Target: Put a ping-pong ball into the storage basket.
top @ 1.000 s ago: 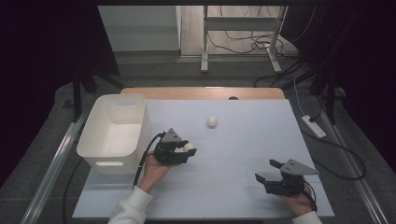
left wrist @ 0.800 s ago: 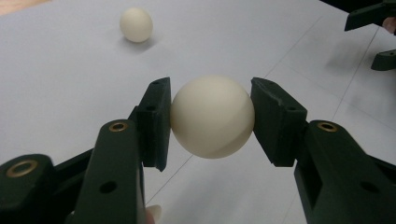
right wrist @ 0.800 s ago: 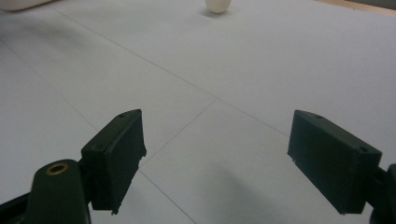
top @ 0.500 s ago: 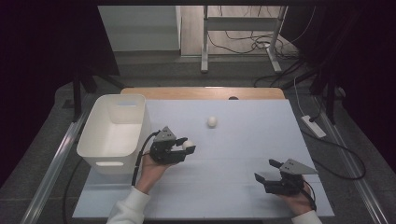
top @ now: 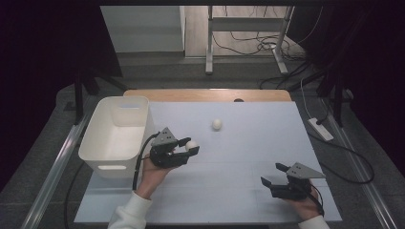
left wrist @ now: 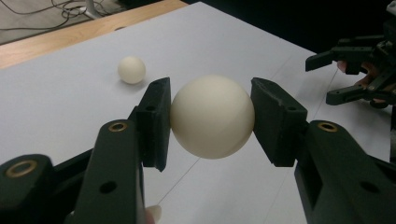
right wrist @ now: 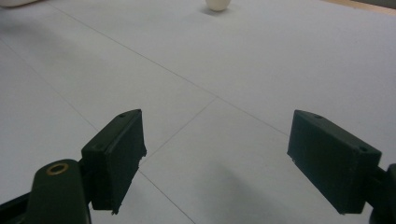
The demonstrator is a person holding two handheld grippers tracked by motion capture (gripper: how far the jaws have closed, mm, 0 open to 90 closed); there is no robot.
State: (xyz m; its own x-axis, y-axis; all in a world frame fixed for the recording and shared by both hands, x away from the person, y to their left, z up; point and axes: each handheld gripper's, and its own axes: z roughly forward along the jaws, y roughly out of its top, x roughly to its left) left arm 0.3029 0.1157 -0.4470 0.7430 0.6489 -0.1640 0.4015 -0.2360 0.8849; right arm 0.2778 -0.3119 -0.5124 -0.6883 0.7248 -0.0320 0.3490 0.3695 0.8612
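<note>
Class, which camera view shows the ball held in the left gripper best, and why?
The left gripper view: the held ball sits large and sharp, pinched between both jaws of the left gripper. The high view shows it as a small white dot.

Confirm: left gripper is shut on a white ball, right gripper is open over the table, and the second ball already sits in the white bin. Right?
Not quite. The second ball lies on the table, out past the left gripper and apart from the white bin; the high view shows it. The rest holds: the left gripper is shut on a white ball, and the right gripper is open over the table.
</note>
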